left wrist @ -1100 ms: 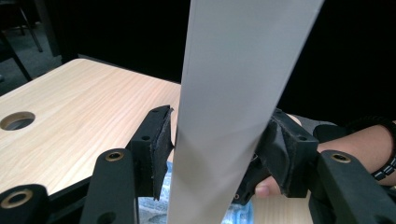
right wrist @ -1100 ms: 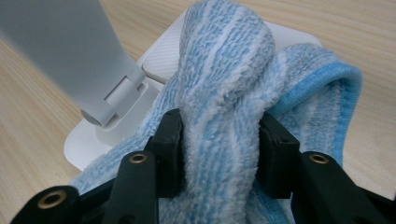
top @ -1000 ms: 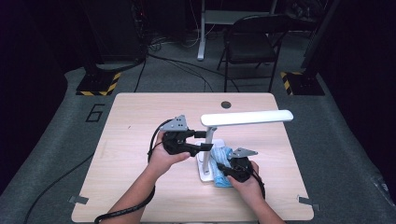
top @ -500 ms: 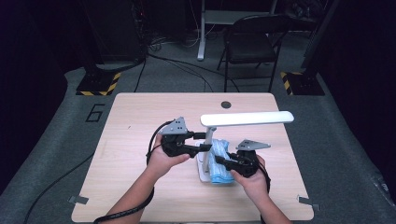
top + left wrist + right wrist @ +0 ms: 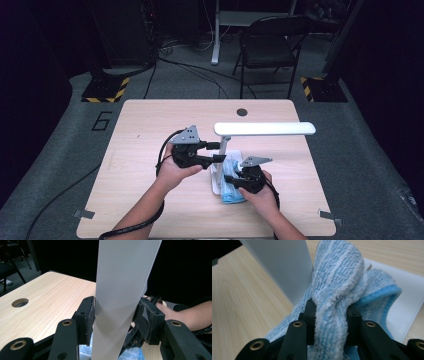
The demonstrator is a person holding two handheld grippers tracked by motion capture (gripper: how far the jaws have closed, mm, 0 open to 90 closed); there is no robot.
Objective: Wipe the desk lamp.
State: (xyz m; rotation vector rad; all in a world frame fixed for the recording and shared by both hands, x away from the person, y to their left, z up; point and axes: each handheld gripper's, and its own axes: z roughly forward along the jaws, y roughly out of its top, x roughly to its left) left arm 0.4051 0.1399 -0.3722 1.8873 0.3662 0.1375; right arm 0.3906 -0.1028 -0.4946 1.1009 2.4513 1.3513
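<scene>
A white desk lamp stands mid-table, its long head [image 5: 265, 129] level above its flat base [image 5: 216, 182]. My left gripper [image 5: 220, 151] is shut on the lamp's upright post [image 5: 122, 290], one pad on each side. A blue and white striped cloth [image 5: 232, 192] lies bunched on the base beside the post. My right gripper [image 5: 330, 317] is shut on a raised fold of this cloth [image 5: 337, 290]; its jaws have just been closing with the fold between them. Close behind the fold rises the post [image 5: 284, 267].
The wooden table [image 5: 150, 125] has a round cable hole [image 5: 242, 112] near its far edge. A folding chair [image 5: 272, 47] stands beyond the table. Cables trail from both grippers toward the near edge. Bare tabletop lies left of and beyond the lamp.
My right gripper swung a little to the right and away, then came back over the lamp's base with the cloth. The left gripper stayed on the post.
</scene>
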